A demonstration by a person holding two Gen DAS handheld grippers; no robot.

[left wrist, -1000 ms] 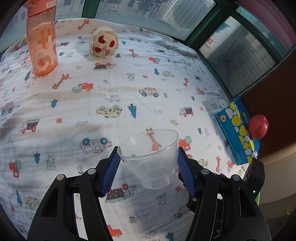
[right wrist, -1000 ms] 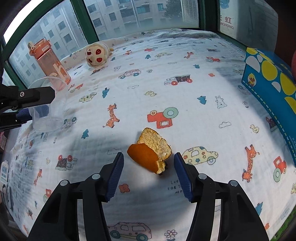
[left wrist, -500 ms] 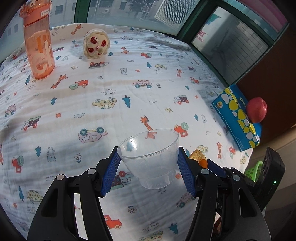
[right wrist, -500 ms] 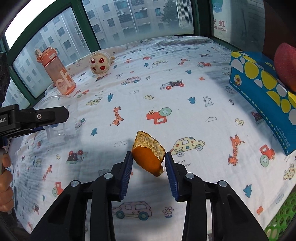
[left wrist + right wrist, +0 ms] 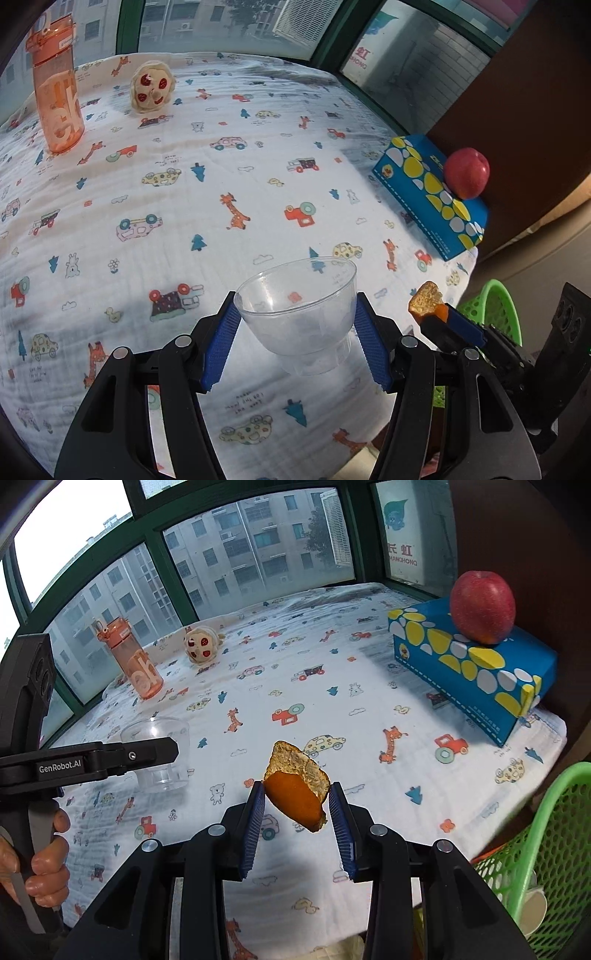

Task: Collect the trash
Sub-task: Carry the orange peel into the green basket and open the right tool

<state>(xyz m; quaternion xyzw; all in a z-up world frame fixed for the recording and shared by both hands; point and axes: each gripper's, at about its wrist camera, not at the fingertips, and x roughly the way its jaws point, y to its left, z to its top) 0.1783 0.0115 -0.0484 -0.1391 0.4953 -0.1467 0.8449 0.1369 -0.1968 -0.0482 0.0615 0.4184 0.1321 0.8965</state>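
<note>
Holding peel [image 5: 297, 794] clamped in your right tool [image 5: 297, 812], lifted off counter; basket [image 5: 546, 834] lies low right, nearest that hand; left tool [image 5: 297, 332] grips cup [image 5: 299, 310]

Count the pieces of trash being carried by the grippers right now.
2. A clear plastic cup is clamped in the left gripper; a torn piece of orange peel is pinched in the right gripper. More may lie unseen inside the green mesh basket.
</note>
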